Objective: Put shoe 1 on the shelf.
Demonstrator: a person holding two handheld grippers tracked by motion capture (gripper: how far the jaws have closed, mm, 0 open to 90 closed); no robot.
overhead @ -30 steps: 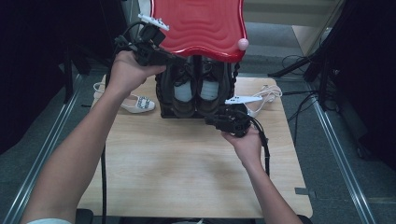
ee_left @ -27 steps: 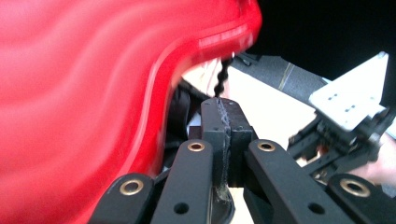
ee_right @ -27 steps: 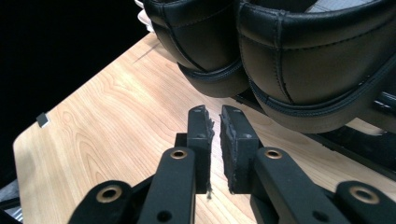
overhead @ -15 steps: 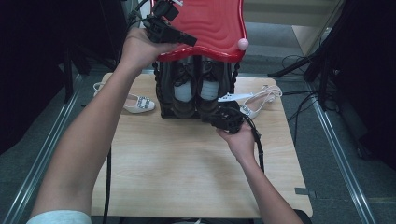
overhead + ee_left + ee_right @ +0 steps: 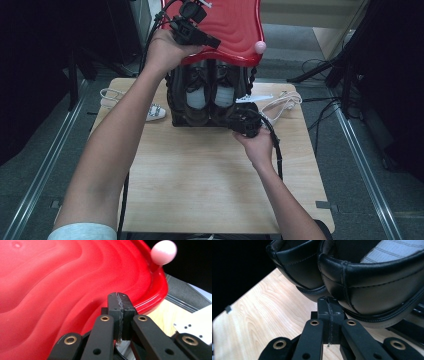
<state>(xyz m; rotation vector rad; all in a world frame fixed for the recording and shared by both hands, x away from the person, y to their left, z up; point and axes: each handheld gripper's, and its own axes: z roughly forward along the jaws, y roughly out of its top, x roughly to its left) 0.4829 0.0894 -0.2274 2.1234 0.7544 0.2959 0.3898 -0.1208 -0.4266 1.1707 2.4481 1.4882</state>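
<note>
While working up from the bare wooden table at the bottom of the high view, start with the right gripper, just right of centre: jaws pressed fully together, nothing between them, tips right at the heel of the nearer of the two black shoes. Touching or a hair apart, cannot tell. Open wide before going in, then close on the heel collar rather than the rounded sole edge, likely too slick for a sure hold. Draw straight back toward the lower edge, level, so as not to snag the shoe rack at centre. Mind the white sandal left of the rack and the white cord to its right. Farther up, at top centre, the left gripper: likewise closed tight and empty, lying over the rack's red wavy top near its front rim. Press down lightly there to steady the rack during the pull; stay away from the pink knob at the right corner.
</note>
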